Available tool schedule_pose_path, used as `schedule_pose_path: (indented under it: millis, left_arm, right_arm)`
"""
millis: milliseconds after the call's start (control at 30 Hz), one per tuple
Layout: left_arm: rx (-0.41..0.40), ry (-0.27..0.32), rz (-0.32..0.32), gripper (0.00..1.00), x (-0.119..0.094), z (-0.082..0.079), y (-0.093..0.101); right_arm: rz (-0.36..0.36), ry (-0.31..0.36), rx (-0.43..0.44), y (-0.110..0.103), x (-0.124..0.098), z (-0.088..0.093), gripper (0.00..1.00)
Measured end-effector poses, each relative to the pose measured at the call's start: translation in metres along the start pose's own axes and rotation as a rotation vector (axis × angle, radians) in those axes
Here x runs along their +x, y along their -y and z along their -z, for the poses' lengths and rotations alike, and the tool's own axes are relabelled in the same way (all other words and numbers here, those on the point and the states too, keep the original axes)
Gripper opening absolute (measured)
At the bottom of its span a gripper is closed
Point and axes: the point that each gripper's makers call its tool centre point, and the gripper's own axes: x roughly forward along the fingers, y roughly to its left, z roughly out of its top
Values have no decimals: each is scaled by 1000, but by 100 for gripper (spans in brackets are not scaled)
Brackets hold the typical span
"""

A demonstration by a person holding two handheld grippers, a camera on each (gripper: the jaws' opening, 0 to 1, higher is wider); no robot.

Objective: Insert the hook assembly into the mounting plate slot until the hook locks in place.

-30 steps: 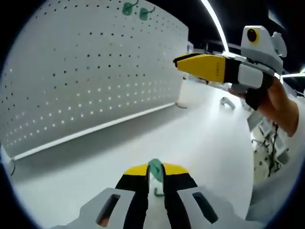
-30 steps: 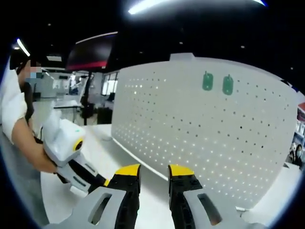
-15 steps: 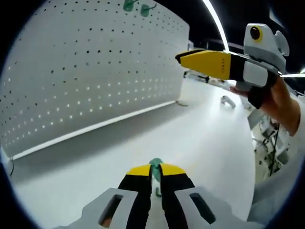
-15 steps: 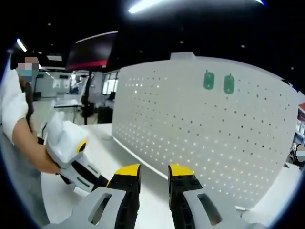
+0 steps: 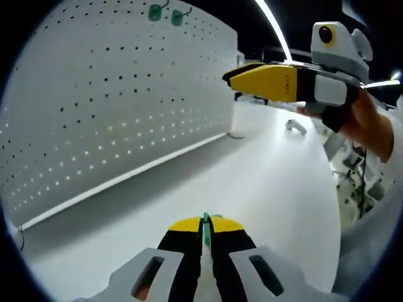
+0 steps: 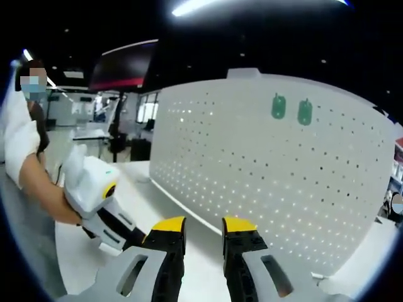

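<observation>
In the left gripper view the left hand-held gripper [image 5: 204, 225] has its yellow-tipped jaws pinched almost together on a thin green hook [image 5: 205, 228], whose edge pokes up between the tips; it hangs low over the white tabletop [image 5: 264, 182], out from the foot of the pegboard. The right hand-held gripper [image 5: 234, 77] reaches in from the right of that view, held in a person's hand [image 5: 365, 123] higher up and nearer the pegboard's far end. In the right gripper view its own jaws [image 6: 203, 228] stand apart with a clear gap and nothing between them, pointing at the board.

The white pegboard [image 5: 107, 94], the mounting plate with rows of small holes, stands upright along the tabletop's far edge. Two green hooks [image 6: 291, 109] already sit side by side in its top rows, close together. In the right gripper view the left hand-held gripper [image 6: 135, 236] shows at lower left, gripped by a person's bare forearm [image 6: 44, 189] in a white sleeve, well apart from the board's near end. A small pale object [image 5: 295, 126] lies on the tabletop toward its far right edge; what it is I cannot tell
</observation>
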Motion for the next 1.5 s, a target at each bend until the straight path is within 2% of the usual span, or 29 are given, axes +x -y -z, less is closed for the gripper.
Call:
schedule_pose_path:
  millis: [333, 667, 800, 1100, 1233, 1500]
  left_arm:
    - [41, 17, 44, 4, -4, -6, -1]
    - [54, 44, 69, 4, -15, -14, -9]
    - [81, 48, 84, 4, -23, -17, -13]
    - [121, 84, 156, 4, -44, -27, -15]
    - [129, 112, 210, 4, -56, -34, -7]
    - [139, 147, 295, 4, -79, -44, 8]
  right_arm:
    - [-18, -6, -7, -2, -2, 1, 21]
    - [-67, -27, -26, -12, -1, 3, 20]
    - [-101, -44, -38, -18, 1, 6, 20]
    - [-200, -73, -62, -36, 4, 9, 19]
    - [-253, -73, -74, -47, 4, 7, 19]
    - [-421, -98, -129, -80, -3, 9, 16]
